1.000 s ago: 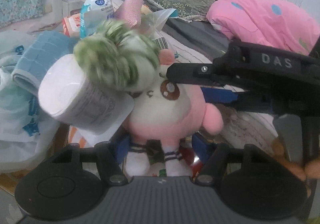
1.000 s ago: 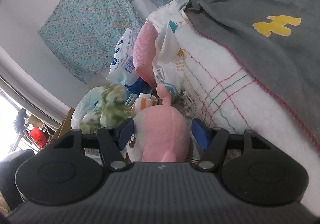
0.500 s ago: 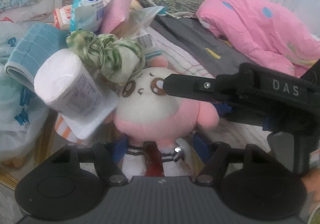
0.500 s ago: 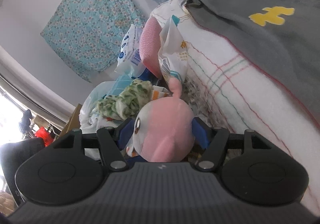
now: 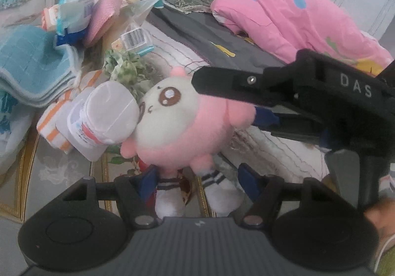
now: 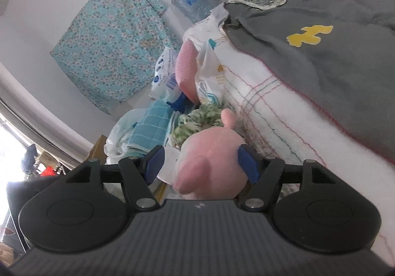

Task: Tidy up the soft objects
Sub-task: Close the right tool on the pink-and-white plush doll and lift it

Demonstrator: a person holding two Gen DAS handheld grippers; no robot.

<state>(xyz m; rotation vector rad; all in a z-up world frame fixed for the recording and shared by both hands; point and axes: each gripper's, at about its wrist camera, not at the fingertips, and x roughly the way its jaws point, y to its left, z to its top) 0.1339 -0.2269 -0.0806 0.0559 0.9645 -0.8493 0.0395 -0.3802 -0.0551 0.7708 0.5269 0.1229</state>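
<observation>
A pink and white plush toy (image 5: 182,123) with striped socks hangs between both grippers. In the left wrist view my left gripper (image 5: 196,174) is shut on its two legs, one blue pad against each leg. My right gripper (image 5: 227,101) reaches in from the right, one finger over the toy's head and the other behind its arm. In the right wrist view the plush toy (image 6: 212,167) fills most of the gap of the right gripper (image 6: 201,165), its pink back toward the camera. A white wrapped roll (image 5: 103,118) leans against the toy's face.
A pile lies at the left: a green and white cloth (image 5: 123,68), a folded teal towel (image 5: 29,64), an orange-striped cloth (image 5: 56,123), a pink pad (image 5: 106,9) and a blue-white packet (image 5: 76,4). The bed (image 5: 259,147) with a grey blanket (image 5: 222,36) and pink bedding (image 5: 284,17) is on the right.
Both grippers moved together with the plush toy. The green cloth that sat on the toy's head now lies behind it on the pile. The white roll still touches the face.
</observation>
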